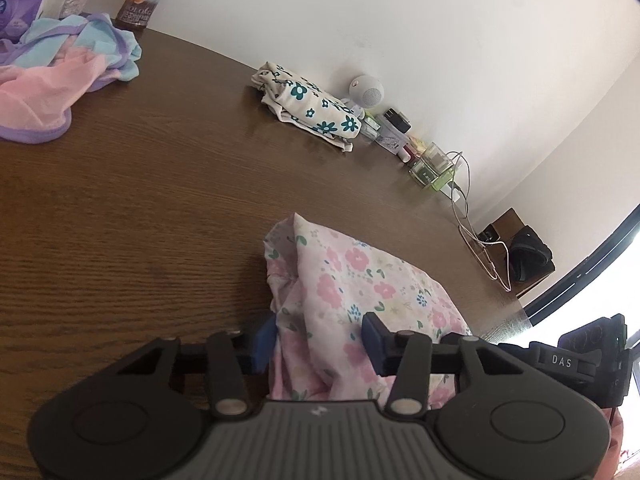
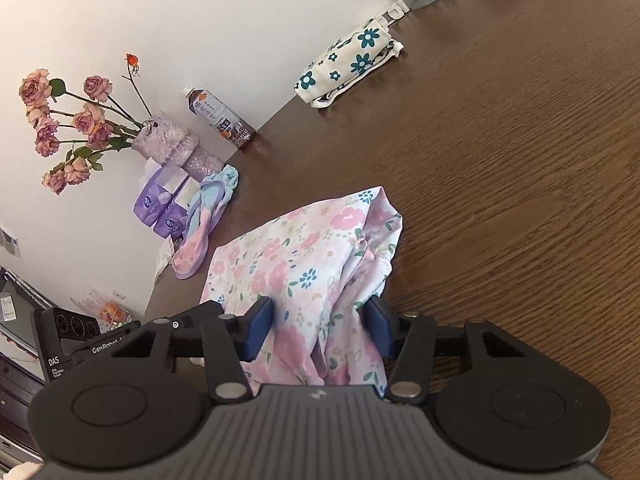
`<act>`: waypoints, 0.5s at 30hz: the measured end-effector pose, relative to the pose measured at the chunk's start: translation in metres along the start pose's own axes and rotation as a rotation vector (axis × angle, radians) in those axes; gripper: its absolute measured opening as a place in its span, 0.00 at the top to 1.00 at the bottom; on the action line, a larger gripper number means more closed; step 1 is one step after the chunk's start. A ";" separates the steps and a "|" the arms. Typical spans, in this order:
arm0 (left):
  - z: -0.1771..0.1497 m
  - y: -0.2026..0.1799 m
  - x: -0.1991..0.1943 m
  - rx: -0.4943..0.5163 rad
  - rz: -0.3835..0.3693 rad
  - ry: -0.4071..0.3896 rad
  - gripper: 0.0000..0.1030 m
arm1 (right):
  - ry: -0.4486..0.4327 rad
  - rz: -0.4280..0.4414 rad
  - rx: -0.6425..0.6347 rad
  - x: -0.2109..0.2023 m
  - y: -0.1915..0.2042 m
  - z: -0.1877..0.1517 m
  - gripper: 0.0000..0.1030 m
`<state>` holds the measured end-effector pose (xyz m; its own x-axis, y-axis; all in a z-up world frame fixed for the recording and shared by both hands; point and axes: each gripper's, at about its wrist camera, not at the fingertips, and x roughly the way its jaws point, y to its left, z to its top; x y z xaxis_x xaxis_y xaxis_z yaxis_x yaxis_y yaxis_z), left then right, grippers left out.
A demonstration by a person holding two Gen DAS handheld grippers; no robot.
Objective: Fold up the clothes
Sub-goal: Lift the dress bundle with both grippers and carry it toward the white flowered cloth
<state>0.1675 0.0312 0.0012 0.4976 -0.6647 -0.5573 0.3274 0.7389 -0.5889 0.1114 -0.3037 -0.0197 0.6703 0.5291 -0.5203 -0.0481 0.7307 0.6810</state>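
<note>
Near the front edge of the brown table (image 1: 120, 208), the pink floral garment (image 1: 352, 280) is lying bunched and partly raised, with both tongs straddling it. Left gripper (image 1: 320, 340) is standing wide, cloth filling the gap; whether its pads are pinching is unclear. Right gripper (image 2: 320, 320) is likewise standing wide around a gathered fold, grip unconfirmed.

Risk, as judged: with the jaws this far apart, the fabric is liable to slip out on any lift, and several layers may be gathering together, spoiling the fold line.

Surroundings: a folded teal-flowered cloth (image 2: 348, 64) is sitting well apart by the wall; a pastel garment pile (image 1: 60, 80) is lying at the far left; a bottle (image 2: 220, 118) and vase of roses (image 2: 168, 140) are standing beyond. Nothing is blocking the working area.
</note>
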 end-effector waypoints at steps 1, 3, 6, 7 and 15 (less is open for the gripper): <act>-0.002 0.000 0.001 -0.002 -0.001 -0.006 0.63 | -0.007 -0.002 -0.006 0.000 0.001 -0.001 0.55; -0.004 -0.001 0.002 -0.008 -0.005 -0.012 0.67 | -0.016 0.007 0.005 0.002 -0.001 -0.003 0.62; -0.007 0.000 0.001 -0.019 -0.006 -0.026 0.67 | -0.029 0.019 0.021 0.003 -0.004 -0.005 0.66; -0.008 -0.001 0.001 -0.018 -0.005 -0.030 0.67 | -0.032 0.023 0.025 0.003 -0.005 -0.005 0.67; -0.015 -0.008 -0.001 0.010 0.008 -0.065 0.75 | -0.061 0.017 -0.039 0.002 0.003 -0.007 0.75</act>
<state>0.1519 0.0247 -0.0025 0.5515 -0.6507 -0.5221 0.3313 0.7452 -0.5788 0.1077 -0.2976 -0.0227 0.7131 0.5150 -0.4757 -0.0880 0.7390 0.6680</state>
